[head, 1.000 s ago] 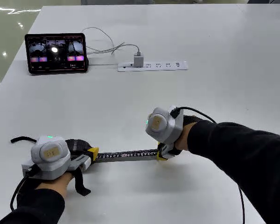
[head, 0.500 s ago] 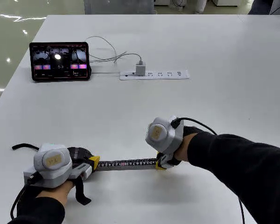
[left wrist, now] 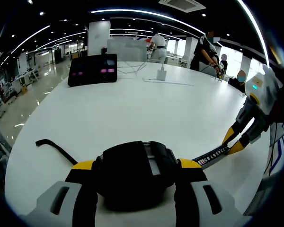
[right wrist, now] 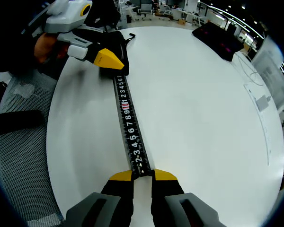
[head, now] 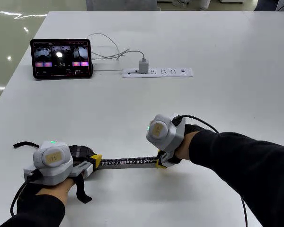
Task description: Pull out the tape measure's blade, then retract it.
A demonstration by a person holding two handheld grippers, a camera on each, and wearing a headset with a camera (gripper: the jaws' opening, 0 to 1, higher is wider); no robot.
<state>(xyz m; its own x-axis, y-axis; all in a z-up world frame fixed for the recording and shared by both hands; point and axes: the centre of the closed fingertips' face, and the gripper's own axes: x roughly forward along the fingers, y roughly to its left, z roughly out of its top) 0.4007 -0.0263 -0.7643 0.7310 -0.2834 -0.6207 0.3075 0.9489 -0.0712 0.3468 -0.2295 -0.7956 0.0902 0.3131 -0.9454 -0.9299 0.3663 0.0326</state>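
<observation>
The tape measure's black case (head: 80,154) lies on the near left part of the white table (head: 217,56). It is clamped from both sides by the left gripper (head: 92,161), whose jaws are opened just as wide as the case. A short length of blade (head: 128,162) is drawn out to the right, flat on the table. Its tip is pinched by the right gripper (head: 161,163), whose jaws are almost closed.

The pulling step is judged to be in hand, though a return just begun cannot be excluded. For more pulling, the right gripper must be moved rightwards along the blade's line while the case is held fixed.

The printed numbers are readable in the right gripper view, whereas in the head view they are too small. The tablet (head: 61,57) and power strip (head: 157,72) on the far side are seen most plainly in the head view.
</observation>
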